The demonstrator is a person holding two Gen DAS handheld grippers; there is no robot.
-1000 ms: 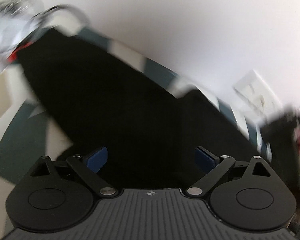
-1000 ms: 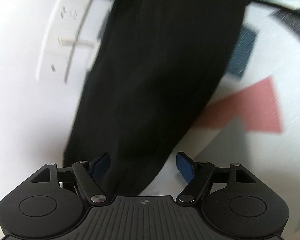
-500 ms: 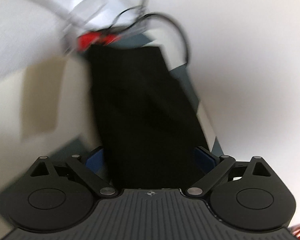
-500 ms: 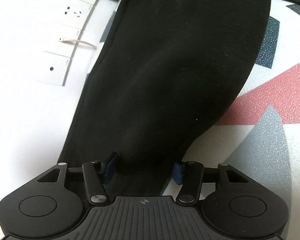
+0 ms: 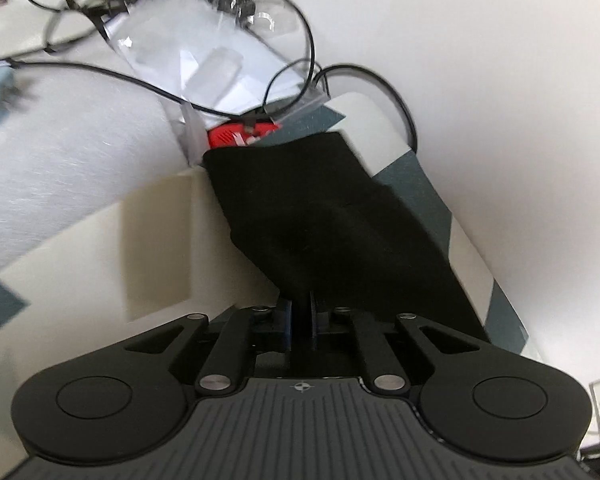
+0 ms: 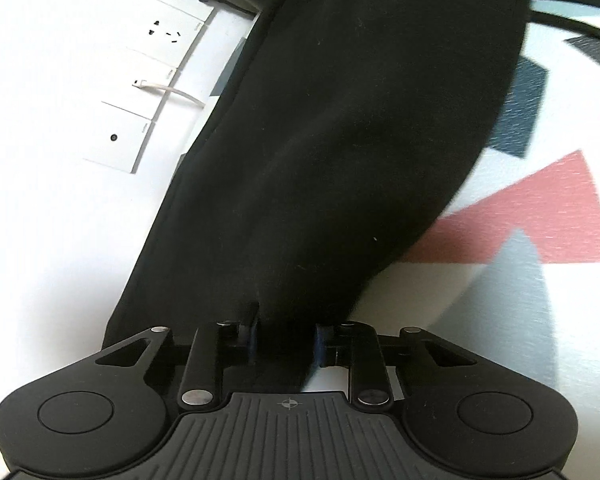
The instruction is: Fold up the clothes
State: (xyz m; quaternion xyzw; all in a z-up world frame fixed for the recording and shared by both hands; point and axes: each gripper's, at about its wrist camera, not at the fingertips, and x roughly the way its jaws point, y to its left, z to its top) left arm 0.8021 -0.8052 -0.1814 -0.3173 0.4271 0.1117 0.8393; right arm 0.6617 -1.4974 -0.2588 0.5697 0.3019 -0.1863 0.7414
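A black garment (image 5: 340, 232) lies stretched along a patterned cloth beside a white wall. My left gripper (image 5: 300, 320) is shut on its near edge, blue pads pinching the fabric. In the right wrist view the same black garment (image 6: 360, 140) runs away from me up the frame. My right gripper (image 6: 284, 340) is shut on a bunched fold of it at the near end.
Black cables (image 5: 220, 104), a clear plastic bag (image 5: 204, 52) and a red item (image 5: 240, 136) lie past the garment's far end. White wall sockets (image 6: 148, 92) with a white cable sit left of the garment. The cloth (image 6: 540, 216) has pink, grey and dark blue patches.
Both grippers were open around the garment and have closed on it. The left view has swung and moved toward the garment's end.
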